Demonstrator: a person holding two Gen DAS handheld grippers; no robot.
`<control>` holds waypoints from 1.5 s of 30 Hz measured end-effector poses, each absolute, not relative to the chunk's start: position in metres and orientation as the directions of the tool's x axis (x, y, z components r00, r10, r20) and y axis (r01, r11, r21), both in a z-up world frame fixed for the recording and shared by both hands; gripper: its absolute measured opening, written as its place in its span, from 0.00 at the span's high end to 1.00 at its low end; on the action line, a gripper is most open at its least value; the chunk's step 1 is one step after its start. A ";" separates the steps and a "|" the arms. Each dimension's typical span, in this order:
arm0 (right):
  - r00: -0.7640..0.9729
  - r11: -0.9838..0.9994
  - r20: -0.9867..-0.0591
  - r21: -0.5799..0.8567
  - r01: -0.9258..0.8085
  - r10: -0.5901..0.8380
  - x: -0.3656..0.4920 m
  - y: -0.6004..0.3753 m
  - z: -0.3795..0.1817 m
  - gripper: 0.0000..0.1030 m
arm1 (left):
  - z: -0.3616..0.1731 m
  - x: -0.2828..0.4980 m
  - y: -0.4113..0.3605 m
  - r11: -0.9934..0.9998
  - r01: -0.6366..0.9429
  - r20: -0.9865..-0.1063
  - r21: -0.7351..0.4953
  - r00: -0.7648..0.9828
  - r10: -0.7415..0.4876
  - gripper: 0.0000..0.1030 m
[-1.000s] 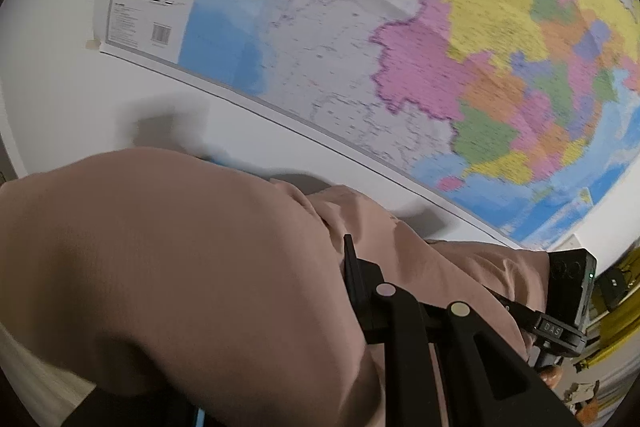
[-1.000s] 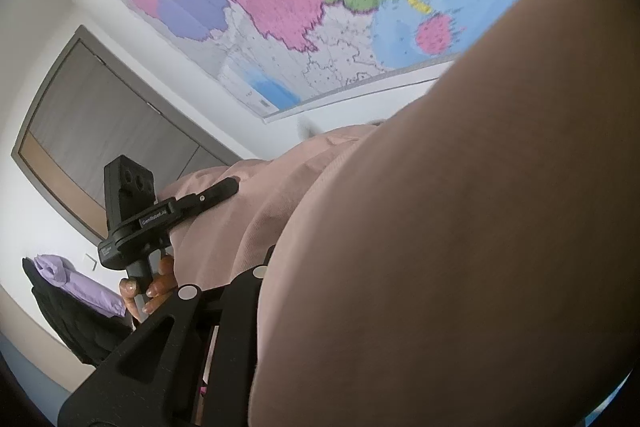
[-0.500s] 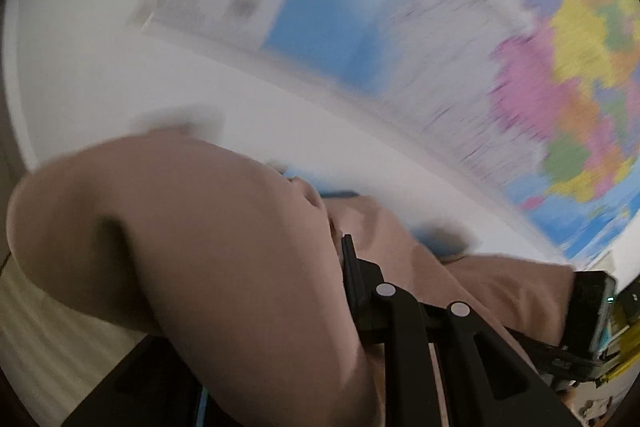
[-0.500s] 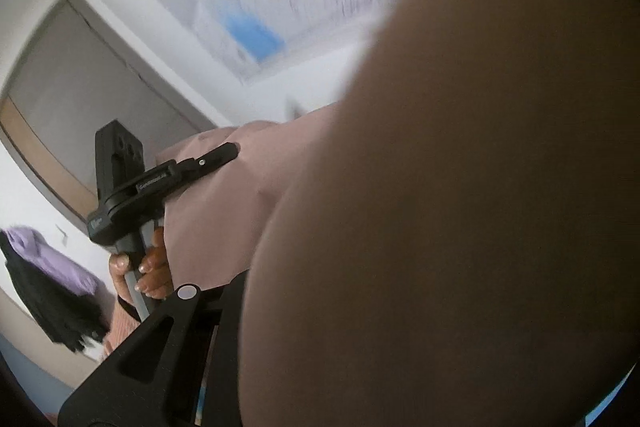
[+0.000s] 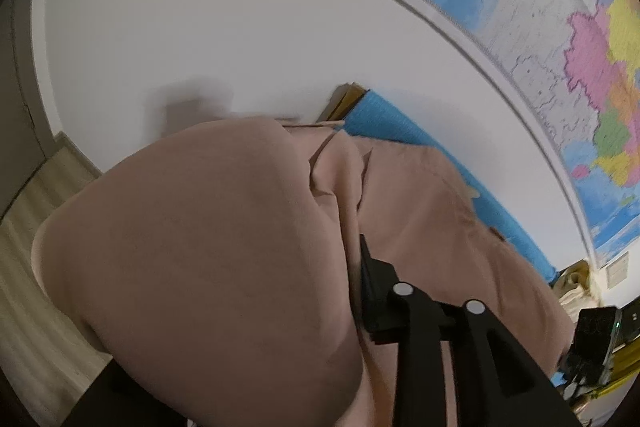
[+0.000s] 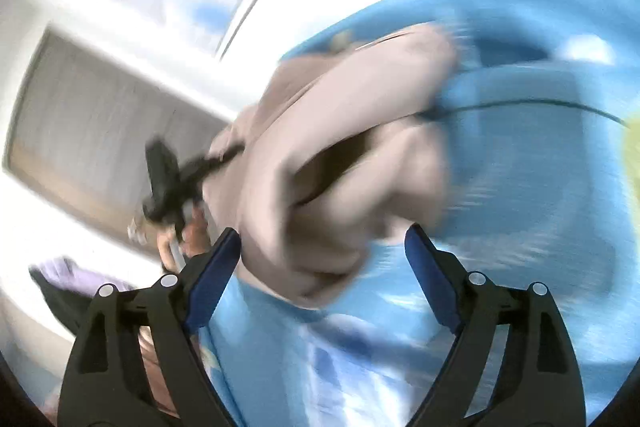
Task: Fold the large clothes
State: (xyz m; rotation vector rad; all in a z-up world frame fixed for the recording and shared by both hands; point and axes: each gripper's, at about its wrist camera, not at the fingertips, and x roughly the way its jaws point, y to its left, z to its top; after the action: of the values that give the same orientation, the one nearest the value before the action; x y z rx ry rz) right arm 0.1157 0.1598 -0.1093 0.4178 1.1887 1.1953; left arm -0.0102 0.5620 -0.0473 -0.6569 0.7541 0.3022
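Observation:
A large pink garment (image 5: 420, 211) lies spread on the blue sheet (image 5: 400, 119), and one end bulges up over my left gripper (image 5: 320, 267). That gripper's jaws are opening with the cloth still pinched between them; only its right finger (image 5: 372, 279) shows, the other is under the fabric. In the blurred right wrist view the garment (image 6: 340, 167) is bunched on the blue sheet (image 6: 540, 207). My right gripper (image 6: 323, 231) is opening wide, and the cloth's near edge lies loose between its blue pads (image 6: 216, 271). Beyond the cloth, a hand holds the left gripper (image 6: 168, 179).
A big coloured map (image 5: 540, 27) hangs on the white wall behind the sheet. Cardboard (image 5: 344, 103) sticks out at the sheet's far end and pale floor (image 5: 24, 267) runs on the left. A grey door (image 6: 100, 115), purple and black clothes (image 6: 68, 279) and a black cable (image 6: 520, 103) show.
Both grippers have dropped from in front of the map to the blue sheet. The right gripper has let go of the pink cloth, and its jaws now stand wide apart.

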 end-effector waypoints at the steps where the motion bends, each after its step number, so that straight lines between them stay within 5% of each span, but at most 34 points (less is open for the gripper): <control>1: -0.098 0.376 -0.463 0.811 -0.449 0.881 0.130 0.157 -0.114 0.21 | -0.049 -0.009 0.561 0.762 -0.480 -0.719 -0.434 0.694 0.028 0.69; 3: -0.116 0.366 -0.451 0.827 -0.427 0.885 0.131 0.161 -0.119 0.40 | -0.051 -0.006 0.559 0.767 -0.486 -0.729 -0.420 0.684 0.035 0.68; 6: -0.132 0.360 -0.489 0.774 -0.521 0.862 0.137 0.187 -0.097 0.87 | -0.053 0.001 0.554 0.776 -0.490 -0.746 -0.397 0.665 0.038 0.68; 8: -0.058 0.379 -0.510 0.707 -0.597 0.858 0.140 0.191 -0.071 0.92 | -0.050 0.004 0.547 0.790 -0.484 -0.748 -0.375 0.662 0.050 0.69; 12: 0.089 0.384 -0.487 0.550 -0.742 0.869 0.168 0.178 -0.050 0.93 | -0.042 0.003 0.532 0.821 -0.420 -0.715 -0.387 0.699 0.020 0.67; 17: 0.036 0.482 -0.651 0.522 -0.704 0.758 0.188 0.254 -0.077 0.89 | -0.056 0.007 0.534 0.826 -0.440 -0.735 -0.353 0.676 0.046 0.57; 19: 0.033 0.491 -0.651 0.537 -0.686 0.758 0.188 0.247 -0.077 0.79 | -0.052 0.000 0.537 0.812 -0.456 -0.733 -0.365 0.679 0.052 0.54; 21: 0.050 0.502 -0.657 0.522 -0.689 0.752 0.188 0.248 -0.071 0.68 | -0.046 -0.011 0.536 0.808 -0.498 -0.740 -0.315 0.662 0.120 0.33; 22: 0.070 0.518 -0.666 0.504 -0.691 0.743 0.192 0.255 -0.079 0.56 | -0.042 -0.018 0.534 0.812 -0.502 -0.735 -0.297 0.663 0.141 0.33; 23: 0.090 0.532 -0.672 0.488 -0.692 0.735 0.194 0.258 -0.071 0.54 | -0.036 -0.028 0.530 0.823 -0.498 -0.726 -0.274 0.668 0.162 0.33; 30: 0.279 0.590 -0.625 0.368 -0.719 0.730 0.192 0.221 -0.024 0.54 | 0.013 -0.083 0.498 0.832 -0.547 -0.617 -0.091 0.687 0.384 0.28; 34: 0.286 0.540 -0.609 0.284 -0.792 0.739 0.181 0.253 -0.013 0.54 | 0.035 -0.067 0.475 0.877 -0.480 -0.555 -0.017 0.734 0.391 0.21; 41: 0.166 0.526 -0.709 0.325 -0.786 0.685 0.212 0.323 -0.069 0.56 | -0.038 0.003 0.477 0.901 -0.430 -0.749 -0.057 0.615 0.246 0.25; 45: 0.142 0.530 -0.725 0.341 -0.777 0.674 0.220 0.323 -0.085 0.57 | -0.049 0.002 0.474 0.891 -0.450 -0.754 -0.049 0.602 0.263 0.24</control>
State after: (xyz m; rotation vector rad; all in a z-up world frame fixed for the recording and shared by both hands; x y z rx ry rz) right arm 0.2200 0.3230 -0.0849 -0.1257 0.9692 1.0510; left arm 0.0023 0.4738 -0.0493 -0.2451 0.8278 0.4177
